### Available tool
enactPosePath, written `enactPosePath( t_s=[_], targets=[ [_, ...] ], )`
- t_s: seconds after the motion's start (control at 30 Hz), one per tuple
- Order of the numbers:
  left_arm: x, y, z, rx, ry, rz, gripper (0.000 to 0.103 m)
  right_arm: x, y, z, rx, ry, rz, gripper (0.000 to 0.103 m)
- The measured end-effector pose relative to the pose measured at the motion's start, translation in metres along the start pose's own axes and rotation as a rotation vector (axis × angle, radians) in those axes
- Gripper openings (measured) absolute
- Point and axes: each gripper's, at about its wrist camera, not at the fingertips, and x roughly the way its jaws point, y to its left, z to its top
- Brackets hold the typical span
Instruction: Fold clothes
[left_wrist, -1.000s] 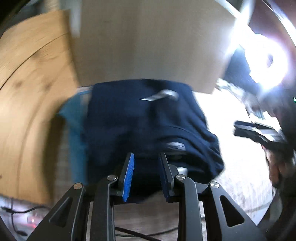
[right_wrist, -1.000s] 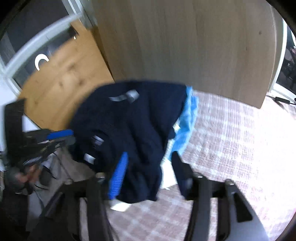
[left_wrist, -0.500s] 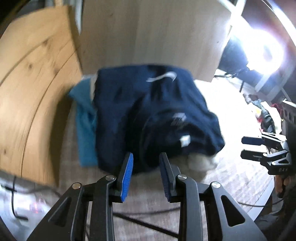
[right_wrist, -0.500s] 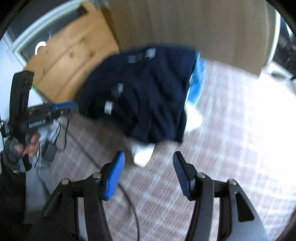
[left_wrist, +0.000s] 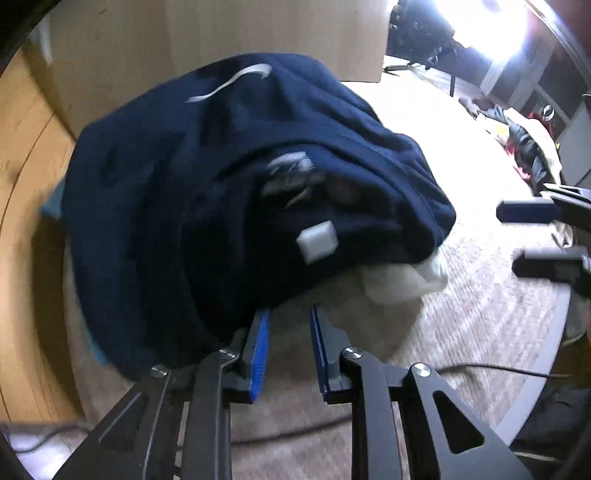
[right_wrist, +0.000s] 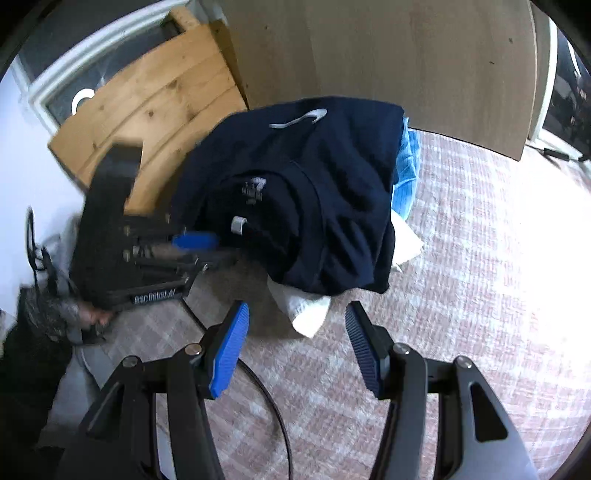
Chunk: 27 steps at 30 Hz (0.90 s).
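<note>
A navy garment (left_wrist: 236, 192) with a white swoosh lies crumpled on top of a pile on the chequered cloth (right_wrist: 480, 280). Under it, a white garment (right_wrist: 306, 310) pokes out at the near edge and a light blue one (right_wrist: 406, 173) at the far side. My left gripper (left_wrist: 290, 332) is open by a narrow gap with nothing between its pads, right at the navy garment's near hem. The right gripper (right_wrist: 295, 332) stands wide open and empty, a short way back from the white corner. In the right wrist view the left gripper (right_wrist: 195, 240) reaches the pile's left edge.
A pale panel (right_wrist: 406, 55) stands behind the pile, with a knotty wooden board (right_wrist: 155, 110) leaning beside it. A black cable (right_wrist: 273, 406) curves over the cloth near my right gripper. Cluttered clothes (left_wrist: 528, 147) lie far off by a bright window.
My left gripper has pulled back and then come in close to the navy garment's hem again. The right gripper has backed away from the pile and stays open.
</note>
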Motion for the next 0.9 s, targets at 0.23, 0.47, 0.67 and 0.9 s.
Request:
enactPosePath(
  t_s=[0.23,0.47,0.67,0.9],
  targets=[
    [-0.02,-0.003,0.037,-0.078,-0.168,-0.067,0.009,0.014,-0.004,0.028,0.012,-0.067,0.02,0.032],
    [0.012,-0.001,0.016,-0.052,-0.01,-0.066,0.004,0.062,-0.002,0.033,-0.001,0.019,0.032,0.032],
    [-0.055,0.005,0.007,-0.14,-0.155,-0.037,0.021,0.03,-0.007,0.01,0.0,0.017,0.033,0.035],
    [-0.096,0.025,-0.024,-0.305,-0.236,-0.003,0.079,-0.023,-0.004,-0.012,0.031,-0.013,-0.122,0.075]
  ],
)
